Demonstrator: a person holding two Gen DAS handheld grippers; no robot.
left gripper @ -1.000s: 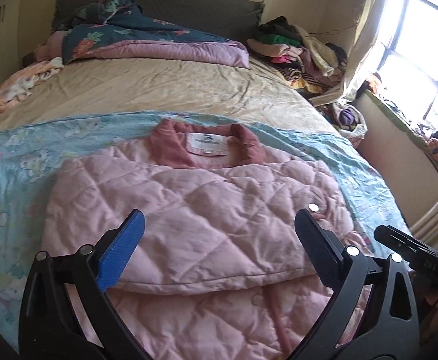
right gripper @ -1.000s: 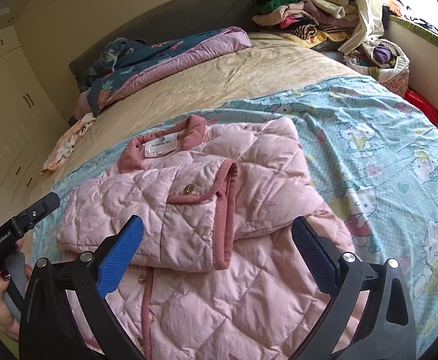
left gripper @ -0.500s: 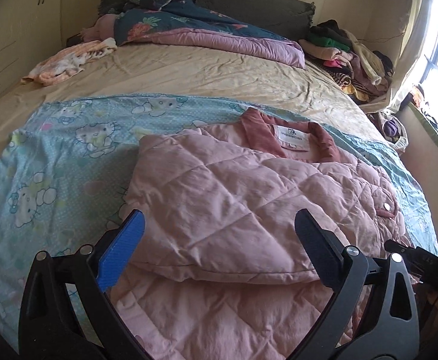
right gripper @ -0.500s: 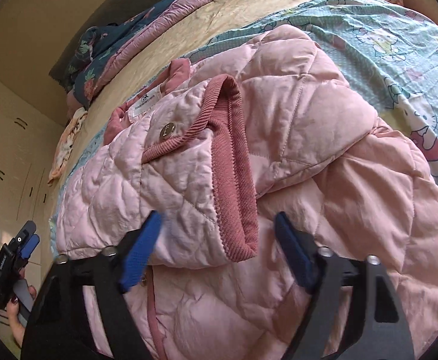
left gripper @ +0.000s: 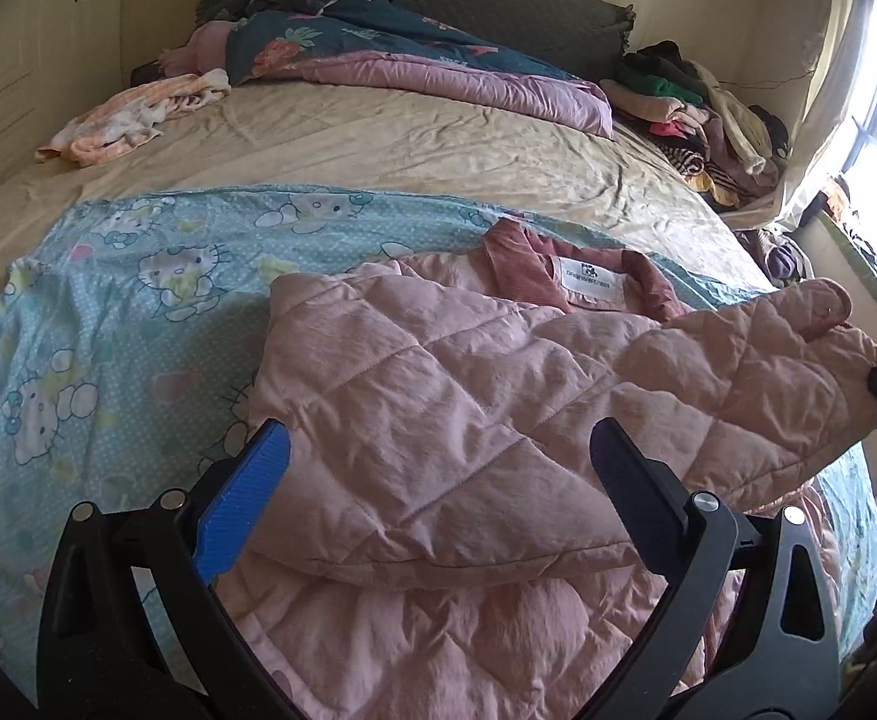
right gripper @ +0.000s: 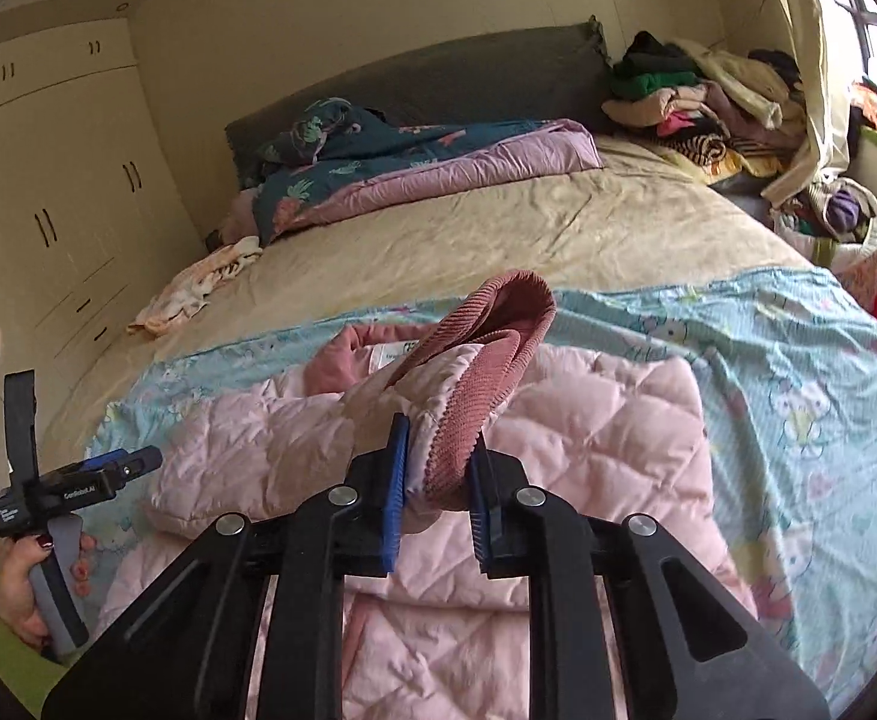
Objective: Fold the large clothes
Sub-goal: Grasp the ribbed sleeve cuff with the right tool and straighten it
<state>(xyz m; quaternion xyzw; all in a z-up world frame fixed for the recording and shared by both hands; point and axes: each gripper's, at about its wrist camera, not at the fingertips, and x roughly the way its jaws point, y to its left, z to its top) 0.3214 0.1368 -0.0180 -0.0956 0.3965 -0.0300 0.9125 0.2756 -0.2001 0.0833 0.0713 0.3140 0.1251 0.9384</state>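
The pink jacket [left gripper: 438, 420] lies on the blue cat blanket [left gripper: 108, 330], which is spread over the near end of the bed [left gripper: 378, 144]. Its dark pink collar [left gripper: 558, 264] points toward the head of the bed, where the pillows are.

The folding looks only partly done. One sleeve already lies flat across the front of the jacket, from its left side inward. The sleeve [right gripper: 468, 396] on the right side is off the jacket now and up in the air. My guess is that it needs to be laid down neatly. After that the bottom part of the jacket, near the foot edge of the bed, must be folded up toward the collar. So I think most of the work is left.

The right claw [right gripper: 438, 480] is squeezed almost closed. It pinches the ribbed dark pink cuff [right gripper: 486, 360] of the sleeve between its two blue pads. The cuff sticks up above the pads, and the sleeve hangs from it back down to the jacket.

The left claw [left gripper: 432, 474] is wide open and has nothing in it. It hangs over the near part of the jacket, close to the foot edge of the bed. The flat folded sleeve shows between its two fingers, but I cannot tell if they touch the cloth.

A pile of clothes [right gripper: 696, 96] sits at the far right corner of the bed.
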